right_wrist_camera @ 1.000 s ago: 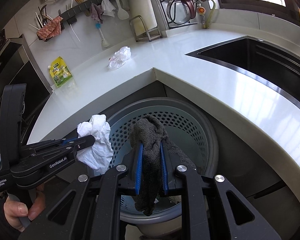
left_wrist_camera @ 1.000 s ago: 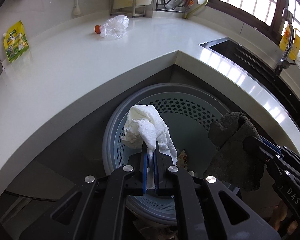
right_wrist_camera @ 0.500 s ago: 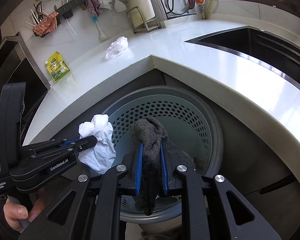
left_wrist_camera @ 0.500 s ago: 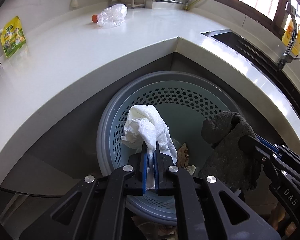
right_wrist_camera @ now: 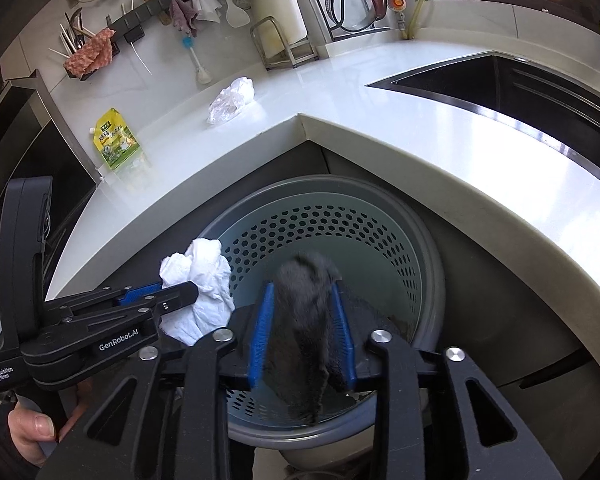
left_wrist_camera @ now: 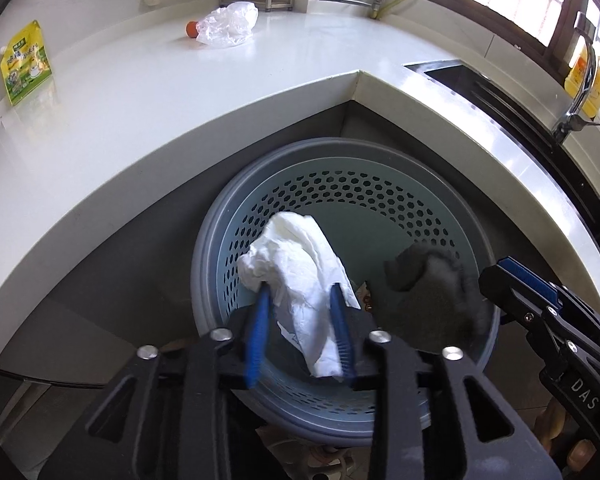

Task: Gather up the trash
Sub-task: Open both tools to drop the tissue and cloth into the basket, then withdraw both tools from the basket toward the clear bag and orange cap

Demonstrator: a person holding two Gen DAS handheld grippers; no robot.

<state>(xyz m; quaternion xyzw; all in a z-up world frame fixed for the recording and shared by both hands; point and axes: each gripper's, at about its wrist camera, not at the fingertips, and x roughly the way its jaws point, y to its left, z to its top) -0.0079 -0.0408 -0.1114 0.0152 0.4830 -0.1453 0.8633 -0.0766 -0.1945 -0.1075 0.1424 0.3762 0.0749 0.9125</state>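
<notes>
left wrist view shows the left gripper (left_wrist_camera: pixel 300 312) with its blue-padded jaws opening over the round grey-blue perforated plastic bin (left_wrist_camera: pixel 380 192), the crumpled white paper towel (left_wrist_camera: pixel 296 264) slack between them; the right gripper (right_wrist_camera: pixel 302 320) is likewise opening around the dark grey fuzzy cloth (right_wrist_camera: pixel 304 320), already blurred and slipping downward. the towel hangs close to the bin's near rim and looks draped on one pad, so it could snag there or tumble outside instead of dropping in
</notes>
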